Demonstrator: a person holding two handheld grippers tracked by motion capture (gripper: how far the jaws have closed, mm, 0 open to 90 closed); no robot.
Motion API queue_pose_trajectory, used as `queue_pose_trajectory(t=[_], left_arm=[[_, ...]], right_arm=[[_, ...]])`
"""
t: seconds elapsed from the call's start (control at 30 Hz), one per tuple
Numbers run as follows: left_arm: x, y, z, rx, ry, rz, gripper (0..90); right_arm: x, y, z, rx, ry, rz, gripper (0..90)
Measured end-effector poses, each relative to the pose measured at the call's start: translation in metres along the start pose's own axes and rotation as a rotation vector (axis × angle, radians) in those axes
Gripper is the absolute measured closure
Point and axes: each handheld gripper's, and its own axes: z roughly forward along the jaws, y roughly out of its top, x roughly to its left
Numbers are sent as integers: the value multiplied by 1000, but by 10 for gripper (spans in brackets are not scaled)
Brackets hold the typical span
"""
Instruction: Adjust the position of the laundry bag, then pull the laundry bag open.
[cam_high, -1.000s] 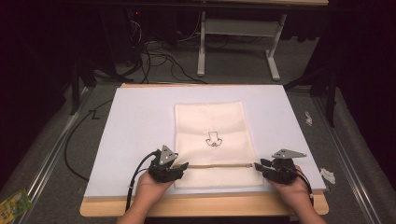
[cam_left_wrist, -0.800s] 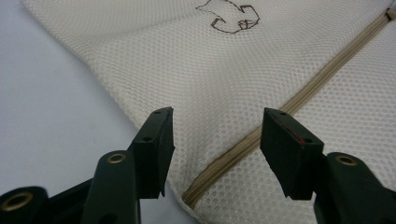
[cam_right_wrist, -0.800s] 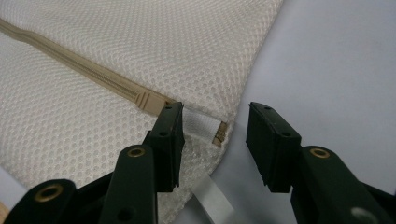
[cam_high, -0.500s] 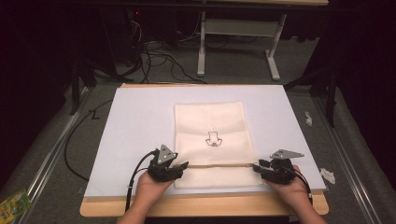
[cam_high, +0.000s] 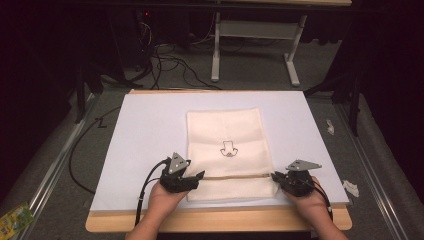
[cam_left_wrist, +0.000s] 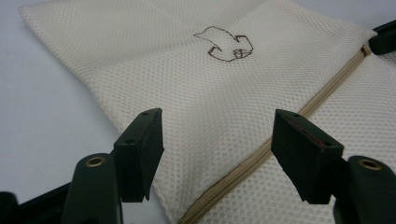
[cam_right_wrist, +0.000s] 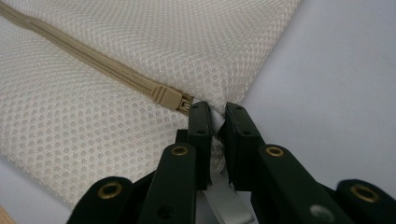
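Mesh bag (cam_high: 227, 150) edge pinched by right gripper (cam_right_wrist: 215, 122); left gripper (cam_left_wrist: 217, 154) fingers spread apart.

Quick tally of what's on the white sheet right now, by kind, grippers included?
Mesh bags: 1, the cream zippered mesh bag, lying flat.
Zippers: 1, the tan zipper across the bag, its slider at the right end.
Grippers: 2, the left gripper open over the zipper, the right gripper pinching the bag's edge.
Total: 4.
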Motion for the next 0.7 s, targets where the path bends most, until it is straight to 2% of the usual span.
queue_pose_trajectory(t=[0.1, 0.23, 0.33, 0.47, 0.7], left_arm=[[1, 0, 1, 4, -4, -1, 347], [0, 0, -1, 1, -4, 5, 347], [0, 0, -3, -4, -2, 4, 348], [1, 1, -2, -4, -18, -16, 352], [-3, 3, 0, -16, -41, -29, 354]], right_arm=[[-1, 0, 0, 1, 10, 9, 837], [-2, 1, -2, -6, 11, -7, 840], [-3, 2, -5, -19, 20, 4, 840], [-4, 2, -6, -24, 37, 19, 840], [-4, 1, -6, -31, 32, 15, 840]])
